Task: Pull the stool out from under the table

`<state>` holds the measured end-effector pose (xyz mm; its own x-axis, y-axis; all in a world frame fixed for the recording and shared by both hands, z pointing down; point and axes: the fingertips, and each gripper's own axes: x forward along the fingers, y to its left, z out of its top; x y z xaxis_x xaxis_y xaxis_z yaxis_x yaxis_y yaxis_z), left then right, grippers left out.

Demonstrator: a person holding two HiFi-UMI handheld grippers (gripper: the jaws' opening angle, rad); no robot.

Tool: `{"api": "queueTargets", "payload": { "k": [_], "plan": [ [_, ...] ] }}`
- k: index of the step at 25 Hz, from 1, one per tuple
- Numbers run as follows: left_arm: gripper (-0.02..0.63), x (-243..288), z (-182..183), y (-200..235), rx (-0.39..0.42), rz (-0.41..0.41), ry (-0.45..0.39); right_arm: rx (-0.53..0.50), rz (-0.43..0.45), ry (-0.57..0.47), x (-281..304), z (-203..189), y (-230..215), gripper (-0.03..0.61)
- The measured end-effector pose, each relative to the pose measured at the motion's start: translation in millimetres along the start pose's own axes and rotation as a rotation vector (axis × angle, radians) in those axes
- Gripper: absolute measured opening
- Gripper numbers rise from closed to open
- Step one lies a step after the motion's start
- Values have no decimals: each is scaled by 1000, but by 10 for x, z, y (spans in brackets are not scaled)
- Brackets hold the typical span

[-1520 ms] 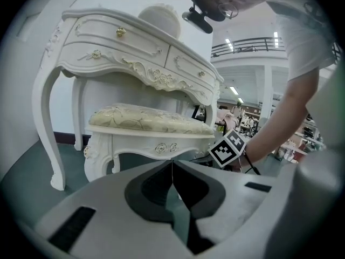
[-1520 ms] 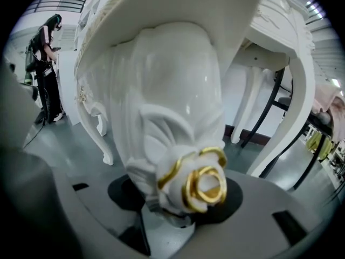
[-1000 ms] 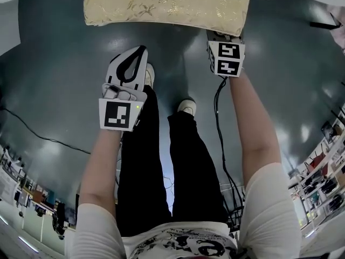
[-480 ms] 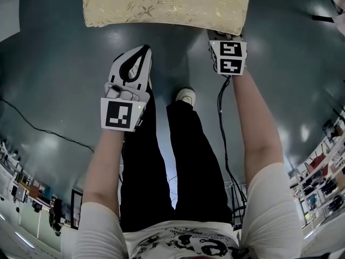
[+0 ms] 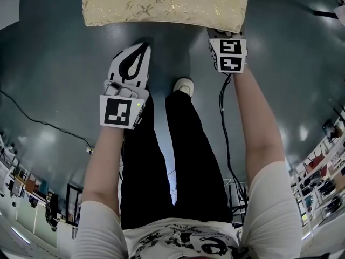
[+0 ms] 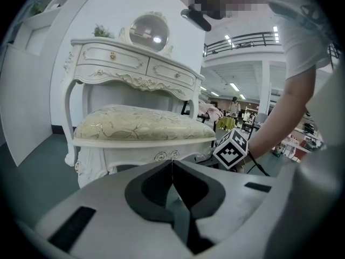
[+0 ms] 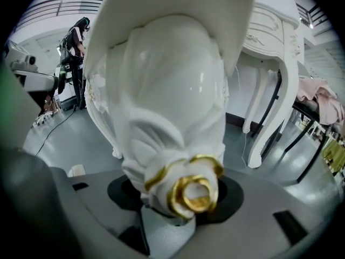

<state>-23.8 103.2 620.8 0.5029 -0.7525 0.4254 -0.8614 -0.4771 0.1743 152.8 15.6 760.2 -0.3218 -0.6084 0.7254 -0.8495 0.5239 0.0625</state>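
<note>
We see the stool (image 5: 161,4) cut off by the head view's top edge; its seat hides its legs and the jaws of the right gripper (image 7: 177,194) there

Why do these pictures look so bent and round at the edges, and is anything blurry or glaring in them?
Head view: the wide lens bows the floor, with pale light glare on it; the stool is sharp. Left gripper view: dark rounded corners, crisp table, mosaic patch on top. Right gripper view: the stool leg is so close it looks soft and glossy.
</note>
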Motion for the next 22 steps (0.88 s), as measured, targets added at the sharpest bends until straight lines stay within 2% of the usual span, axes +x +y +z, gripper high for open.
{"api": "queueTargets", "payload": {
  "k": [4, 8, 12, 19, 22],
  "plan": [
    [21, -75, 42, -76, 4, 10, 4, 1, -3, 33, -13, -9, -6, 244],
    [21, -136, 80, -167, -18, 16, 11, 17, -74, 114, -176, -9, -49, 272],
    [20, -141, 166, -249, -39, 3, 14, 9, -109, 163, -389, -9, -40, 270],
    [21, -246, 478, -374, -51, -37, 27, 134, -115, 233, -956, -9, 43, 265],
    [21, -338, 733, -388, -39, -61, 35, 209, -137, 249, -1234, 135, 113, 201]
  ]
}}
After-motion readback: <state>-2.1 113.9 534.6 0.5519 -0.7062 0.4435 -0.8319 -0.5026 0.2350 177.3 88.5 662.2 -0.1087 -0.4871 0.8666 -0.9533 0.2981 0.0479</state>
